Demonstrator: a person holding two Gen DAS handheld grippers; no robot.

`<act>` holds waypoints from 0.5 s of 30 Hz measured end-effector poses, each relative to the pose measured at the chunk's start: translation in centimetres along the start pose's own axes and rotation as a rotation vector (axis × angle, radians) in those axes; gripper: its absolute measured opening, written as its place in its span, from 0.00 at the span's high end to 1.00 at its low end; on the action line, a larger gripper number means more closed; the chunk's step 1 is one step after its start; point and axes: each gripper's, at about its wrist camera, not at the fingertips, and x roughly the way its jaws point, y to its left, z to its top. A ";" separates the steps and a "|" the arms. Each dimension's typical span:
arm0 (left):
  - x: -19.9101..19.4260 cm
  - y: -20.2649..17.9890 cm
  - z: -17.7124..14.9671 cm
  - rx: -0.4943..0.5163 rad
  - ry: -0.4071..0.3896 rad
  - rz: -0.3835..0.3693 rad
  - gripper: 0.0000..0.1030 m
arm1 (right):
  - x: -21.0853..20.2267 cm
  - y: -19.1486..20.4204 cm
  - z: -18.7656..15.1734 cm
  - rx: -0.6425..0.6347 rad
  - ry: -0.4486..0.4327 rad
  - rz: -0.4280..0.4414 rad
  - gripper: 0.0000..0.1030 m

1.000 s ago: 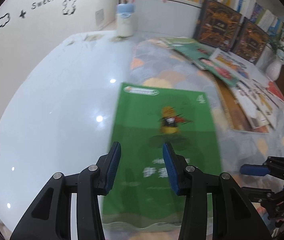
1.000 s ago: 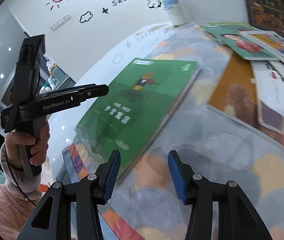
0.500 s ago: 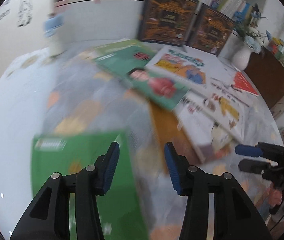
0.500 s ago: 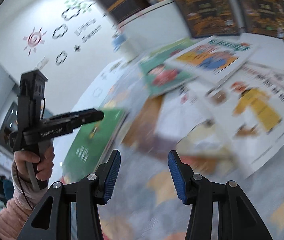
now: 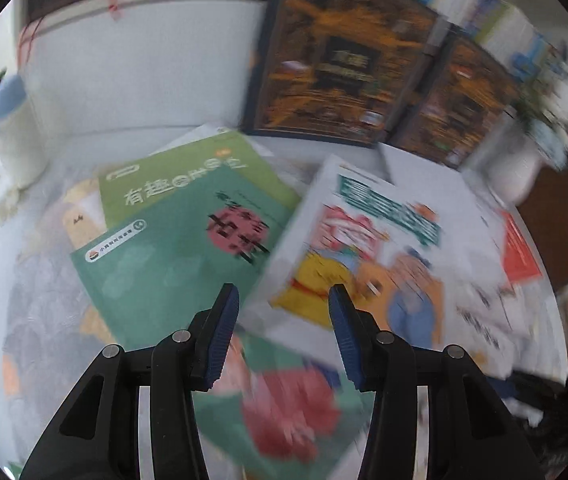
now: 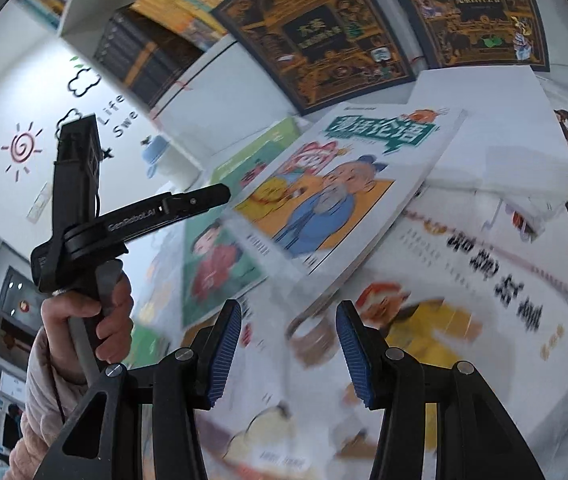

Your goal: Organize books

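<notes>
Several picture books lie overlapping on the table. In the left wrist view my left gripper point(image 5: 284, 336) hangs open and empty over a teal book with a red disc point(image 5: 180, 264) and a white cartoon book point(image 5: 367, 256). A light green book point(image 5: 188, 176) lies behind them, and a green book with a red figure point(image 5: 291, 408) lies under the fingers. My right gripper point(image 6: 287, 352) is open and empty above the near corner of the white cartoon book point(image 6: 343, 192) and a large white book with a yellow figure point(image 6: 463, 300). A hand holds the left gripper point(image 6: 216, 194) at its left.
Two dark ornate books point(image 5: 343, 56) point(image 5: 455, 112) stand against the back wall below a full bookshelf point(image 6: 188, 8). A bottle with a blue lid point(image 5: 12, 128) stands at the far left, a white vase point(image 5: 511, 168) at the right. A red card point(image 5: 519, 252) lies near the table's right edge.
Both grippers have swept from the bright green book at the table's left towards the overlapping pile near the back wall. That green book has gone out of the left wrist view.
</notes>
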 end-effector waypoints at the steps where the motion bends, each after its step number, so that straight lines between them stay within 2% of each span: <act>1: 0.4 0.4 0.1 -0.023 -0.002 0.006 0.57 | 0.4 -0.5 0.5 0.007 -0.002 -0.010 0.54; 4: 2.1 0.6 0.1 -0.043 0.020 0.005 0.57 | 1.4 -1.5 1.7 0.014 -0.008 -0.038 0.54; 5: 2.2 0.2 0.0 -0.012 -0.002 0.018 0.56 | 1.8 -1.9 2.2 0.016 -0.012 -0.045 0.54; 8: 2.7 -1.4 -0.2 0.079 0.003 0.027 0.54 | 2.1 -2.4 3.0 0.023 -0.030 -0.041 0.53; 11: 2.7 -2.5 -0.6 0.113 0.020 0.030 0.42 | 2.4 -2.6 3.5 0.025 -0.034 -0.047 0.51; 15: 2.2 -2.9 -0.9 0.119 0.052 0.008 0.41 | 2.3 -2.8 3.4 0.019 -0.025 -0.037 0.50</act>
